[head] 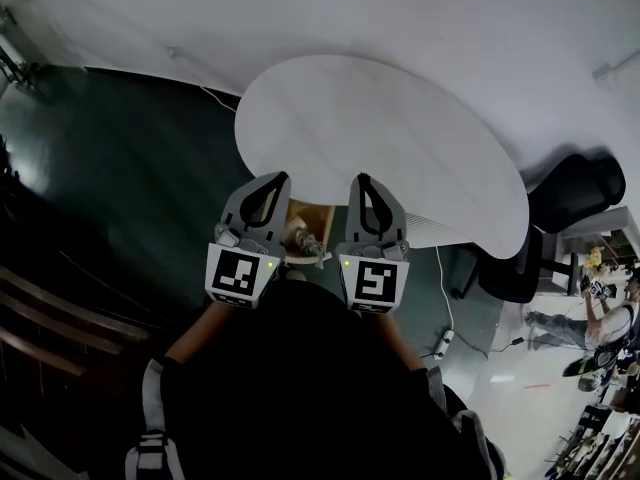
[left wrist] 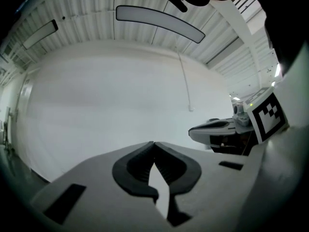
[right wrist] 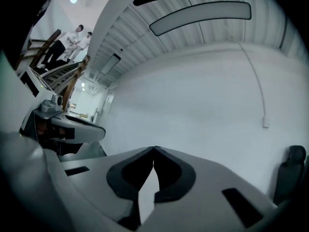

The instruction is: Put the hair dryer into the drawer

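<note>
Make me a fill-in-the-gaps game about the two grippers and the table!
1. The jaws of the left hand-held gripper and the right hand-held gripper are both ____.
2. Between each pair of jaws there is ____.
3. The rounded table is coloured ____.
4. The office chair by the table is coloured ____.
Missing words: shut; nothing; white; black.
</note>
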A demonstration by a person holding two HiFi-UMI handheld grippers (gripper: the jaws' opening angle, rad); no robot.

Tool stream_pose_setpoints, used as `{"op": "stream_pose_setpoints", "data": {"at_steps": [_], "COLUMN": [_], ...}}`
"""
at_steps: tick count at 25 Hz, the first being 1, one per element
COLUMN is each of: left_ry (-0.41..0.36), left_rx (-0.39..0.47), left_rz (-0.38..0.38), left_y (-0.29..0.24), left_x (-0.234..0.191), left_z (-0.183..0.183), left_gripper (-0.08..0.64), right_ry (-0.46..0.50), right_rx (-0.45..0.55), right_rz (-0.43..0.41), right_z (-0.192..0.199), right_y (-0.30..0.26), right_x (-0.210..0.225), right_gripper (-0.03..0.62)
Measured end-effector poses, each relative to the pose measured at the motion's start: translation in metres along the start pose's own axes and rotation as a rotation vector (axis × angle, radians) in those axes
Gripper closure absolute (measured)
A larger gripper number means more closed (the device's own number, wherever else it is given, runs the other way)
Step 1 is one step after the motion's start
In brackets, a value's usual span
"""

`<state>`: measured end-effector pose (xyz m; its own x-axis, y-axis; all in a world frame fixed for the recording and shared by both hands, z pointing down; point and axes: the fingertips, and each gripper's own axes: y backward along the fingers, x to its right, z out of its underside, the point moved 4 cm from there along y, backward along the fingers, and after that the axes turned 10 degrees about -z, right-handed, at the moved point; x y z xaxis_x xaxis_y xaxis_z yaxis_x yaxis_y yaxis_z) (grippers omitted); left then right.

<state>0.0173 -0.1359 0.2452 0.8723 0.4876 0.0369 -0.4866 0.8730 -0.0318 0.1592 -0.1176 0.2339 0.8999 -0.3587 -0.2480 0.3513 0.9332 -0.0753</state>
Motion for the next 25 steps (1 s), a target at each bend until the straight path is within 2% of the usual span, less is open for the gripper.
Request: {"op": "stream_pose_setpoints", "data": {"at_steps": [3, 7, 10, 14, 25], "left_ry": [0.008, 0.011, 0.01, 0.003, 0.01], "left_rx": [0.012, 0.002, 0.021, -0.01, 0.002], "left_rz": [-0.005, 0.008, 0.007, 0.005, 0.0], "left_y": [0.003, 0.005, 0.004, 0.005, 0.011], "left_x": [0.002, 0.004, 0.004, 0.003, 0.012], "left_z": [-0.004, -0.003, -0.005, 0.001, 0.005], "left_gripper": [0.552, 0.552, 0.552, 0.552, 0.552], "right_ry": [-0.047, -0.097, -0.1, -0.108, -0.123], "right_rx": [0.032, 0.028, 0.02, 0.017, 0.016], "right_rz": [0.001, 0.002, -0.002, -0.012, -0.023], "right_z": [-0.001, 0.006, 0.01, 0.013, 0.018], "right_y": [0.004, 0.007, 0.007, 0.005, 0.013], "right_x": [0.002, 0.001, 0.0, -0.002, -0.003], "right_gripper": [0.569, 0.569, 0.569, 0.569, 0.569]}}
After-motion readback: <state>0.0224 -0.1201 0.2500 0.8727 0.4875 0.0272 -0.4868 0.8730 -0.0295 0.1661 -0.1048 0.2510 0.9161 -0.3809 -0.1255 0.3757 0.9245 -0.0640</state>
